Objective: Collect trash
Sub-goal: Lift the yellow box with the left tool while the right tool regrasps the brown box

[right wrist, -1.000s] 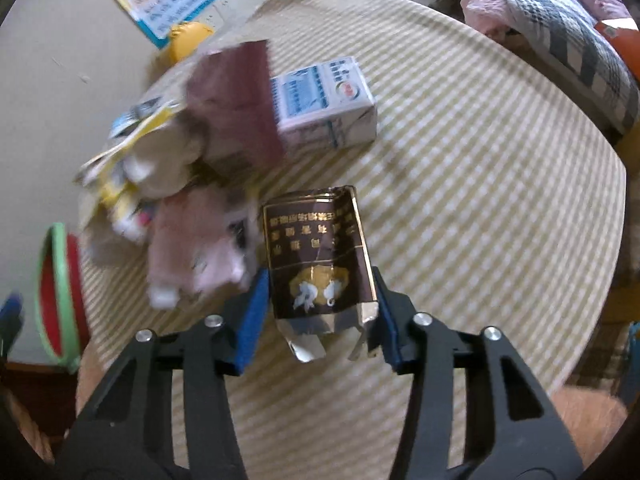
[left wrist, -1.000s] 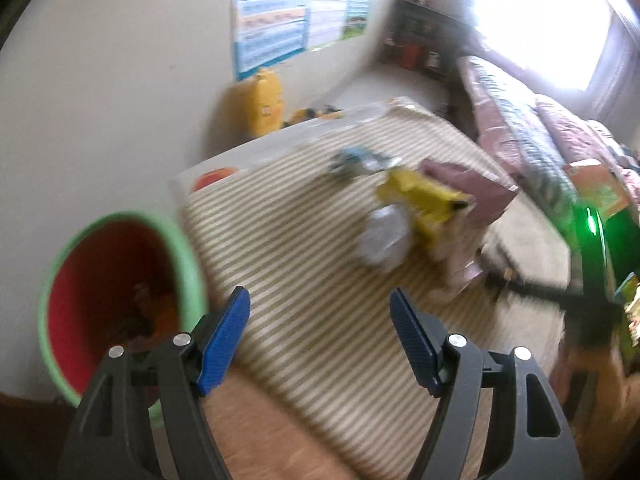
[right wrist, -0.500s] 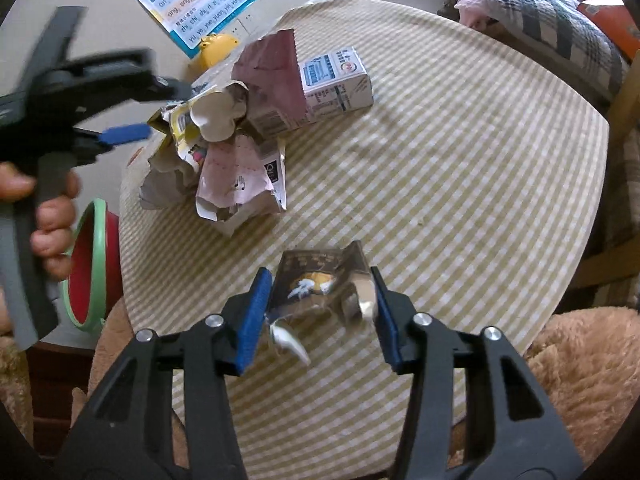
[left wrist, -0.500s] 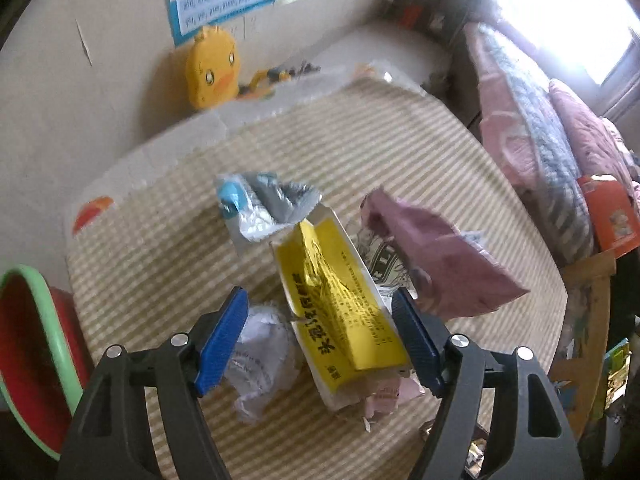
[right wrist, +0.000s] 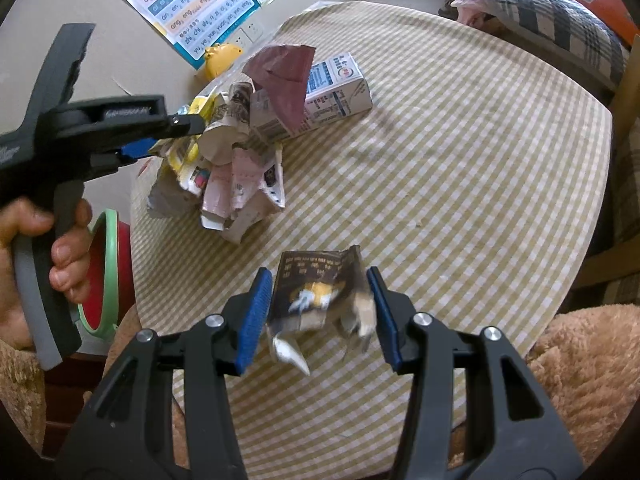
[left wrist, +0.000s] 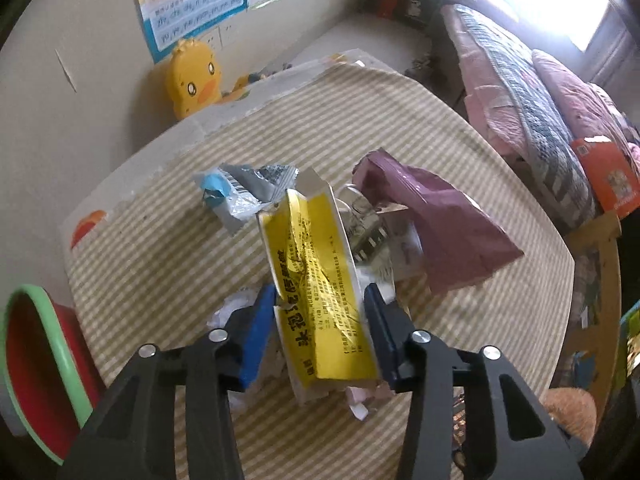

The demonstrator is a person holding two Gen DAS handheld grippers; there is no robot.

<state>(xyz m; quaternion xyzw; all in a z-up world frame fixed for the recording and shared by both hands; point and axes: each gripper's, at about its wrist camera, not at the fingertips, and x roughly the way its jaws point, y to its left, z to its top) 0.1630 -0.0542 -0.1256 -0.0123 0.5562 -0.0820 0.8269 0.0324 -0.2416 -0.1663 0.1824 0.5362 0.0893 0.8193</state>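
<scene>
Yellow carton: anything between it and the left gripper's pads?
Nothing visible. The yellow carton sits directly between the left gripper's pads, whose jaws are closing on it. Crumpled white paper lies beside the left pad, outside the gap.

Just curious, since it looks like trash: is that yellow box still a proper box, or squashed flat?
Squashed and torn open: the yellow box is creased, its end flaps gaping, between the closing left gripper.

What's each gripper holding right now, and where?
Right gripper clamps the dark brown wrapper across its sides. Left gripper is closing on the yellow carton, pads at its long edges.
</scene>
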